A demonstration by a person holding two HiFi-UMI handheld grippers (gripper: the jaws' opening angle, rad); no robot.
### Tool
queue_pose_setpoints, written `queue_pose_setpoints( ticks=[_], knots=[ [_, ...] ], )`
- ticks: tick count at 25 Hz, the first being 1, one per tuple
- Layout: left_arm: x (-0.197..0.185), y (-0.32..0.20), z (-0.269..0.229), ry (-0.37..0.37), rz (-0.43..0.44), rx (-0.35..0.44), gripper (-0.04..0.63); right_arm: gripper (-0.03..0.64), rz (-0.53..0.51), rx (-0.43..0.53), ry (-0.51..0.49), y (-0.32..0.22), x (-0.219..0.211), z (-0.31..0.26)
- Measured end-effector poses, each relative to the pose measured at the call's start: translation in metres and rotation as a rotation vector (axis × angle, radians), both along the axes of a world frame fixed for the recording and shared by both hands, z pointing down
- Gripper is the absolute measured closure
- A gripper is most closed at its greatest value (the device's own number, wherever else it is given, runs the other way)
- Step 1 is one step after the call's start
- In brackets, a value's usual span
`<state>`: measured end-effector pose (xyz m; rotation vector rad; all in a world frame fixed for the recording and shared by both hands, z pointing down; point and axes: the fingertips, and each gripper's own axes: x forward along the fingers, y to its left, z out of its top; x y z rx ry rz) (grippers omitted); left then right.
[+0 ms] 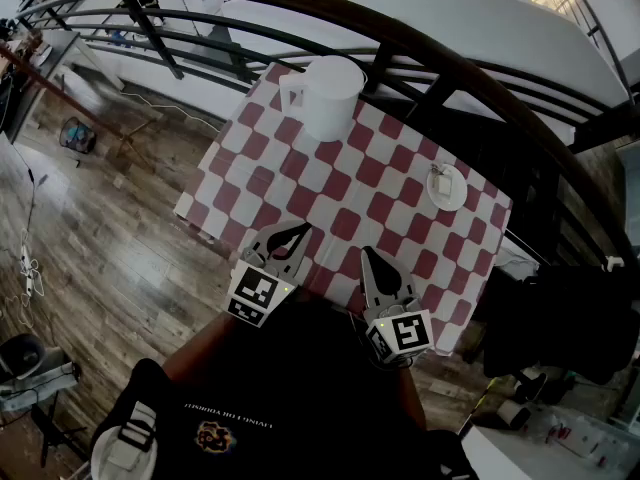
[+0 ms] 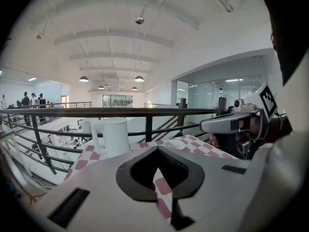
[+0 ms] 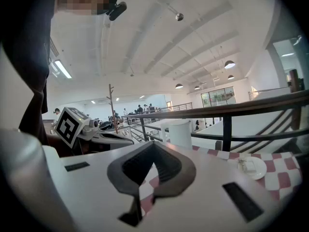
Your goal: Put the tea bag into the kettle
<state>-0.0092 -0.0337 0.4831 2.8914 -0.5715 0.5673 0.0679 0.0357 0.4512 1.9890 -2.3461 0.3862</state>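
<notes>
A white kettle (image 1: 330, 93) stands at the far end of the red-and-white checked table (image 1: 345, 203), close to the railing. The tea bag (image 1: 442, 181) lies on a small white saucer (image 1: 449, 190) toward the table's right side. Both grippers hover over the near table edge, far from either object. My left gripper (image 1: 298, 231) is shut and holds nothing, and my right gripper (image 1: 368, 254) is shut and holds nothing too. The left gripper view shows the kettle (image 2: 116, 137) past the closed jaws (image 2: 157, 149). In the right gripper view, the kettle (image 3: 180, 133) and saucer (image 3: 252, 168) lie beyond the closed jaws (image 3: 155, 143).
A black metal railing (image 1: 420, 43) curves behind the table and down its right side. Wooden floor (image 1: 110, 238) lies to the left, with cables and a small fan on it. Dark cloth (image 1: 560, 313) hangs at the right, near the table's corner.
</notes>
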Motion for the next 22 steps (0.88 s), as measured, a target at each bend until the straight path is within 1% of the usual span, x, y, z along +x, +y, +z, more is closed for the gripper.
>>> queue_pose_setpoints(
  ticks=[11, 14, 17, 22],
  knots=[
    [0.0008, -0.0016, 0.0017, 0.0, -0.004, -0.002, 0.597, 0.606, 0.0, -0.018, -0.013, -0.0013, 0.0011, 0.0041],
    [-0.0001, -0.0025, 0.002, -0.002, -0.006, -0.004, 0.597, 0.606, -0.004, -0.005, -0.038, -0.0032, 0.0014, 0.0018],
    [0.0, -0.0024, 0.002, -0.002, -0.008, -0.007, 0.597, 0.606, 0.003, -0.014, -0.075, -0.0036, 0.003, 0.0036],
    [0.0, -0.0041, 0.0025, -0.001, -0.013, -0.007, 0.597, 0.606, 0.006, -0.024, -0.077, -0.0054, 0.0046, 0.0092]
  ],
)
